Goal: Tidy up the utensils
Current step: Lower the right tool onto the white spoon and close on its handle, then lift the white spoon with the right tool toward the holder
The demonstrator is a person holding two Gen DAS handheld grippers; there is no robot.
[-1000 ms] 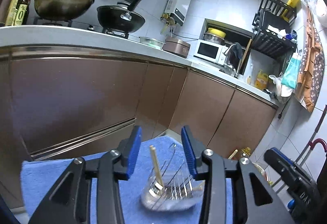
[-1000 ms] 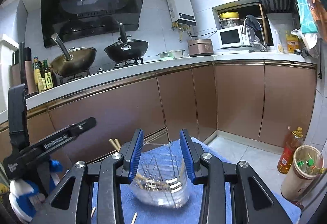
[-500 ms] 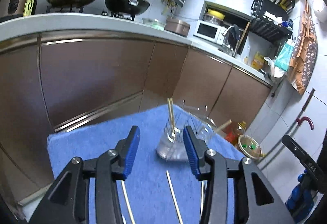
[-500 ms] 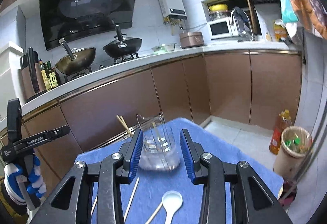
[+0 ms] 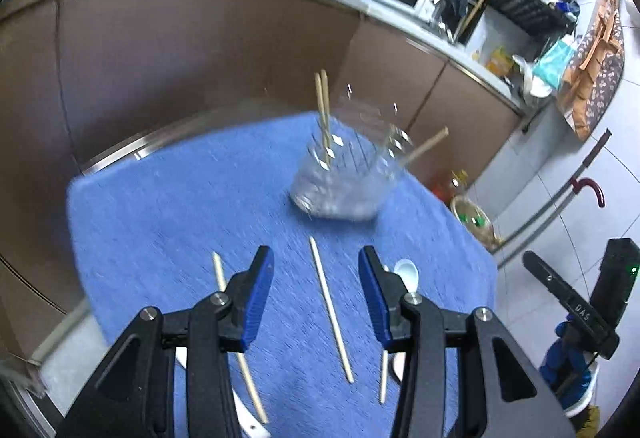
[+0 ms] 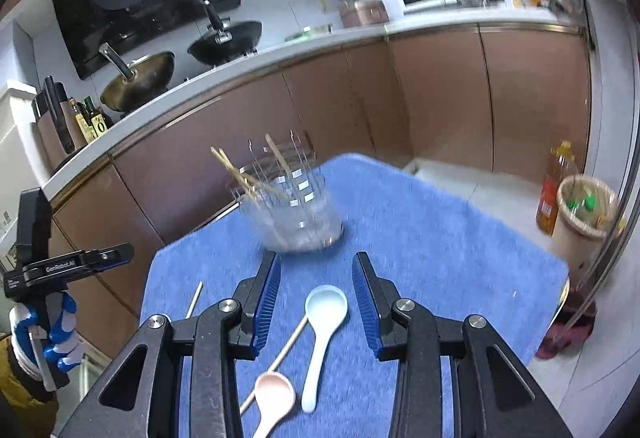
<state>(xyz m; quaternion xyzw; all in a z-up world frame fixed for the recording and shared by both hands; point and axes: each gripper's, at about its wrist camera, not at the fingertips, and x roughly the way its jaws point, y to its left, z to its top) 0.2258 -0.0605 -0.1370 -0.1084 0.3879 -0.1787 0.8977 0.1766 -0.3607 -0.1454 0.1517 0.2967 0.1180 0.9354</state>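
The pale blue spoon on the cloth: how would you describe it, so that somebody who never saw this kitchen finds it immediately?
Look at the blue cloth in front of the brown cabinets, on the near side of the clear holder with chopsticks standing in it. The pale blue spoon lies flat there, bowl toward the holder. Its neighbour, the pink spoon, lies nearer the camera, and the loose chopstick is thin and wooden.

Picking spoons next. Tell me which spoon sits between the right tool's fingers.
The pale blue spoon, its bowl between the fingers; the pink spoon lies lower left.
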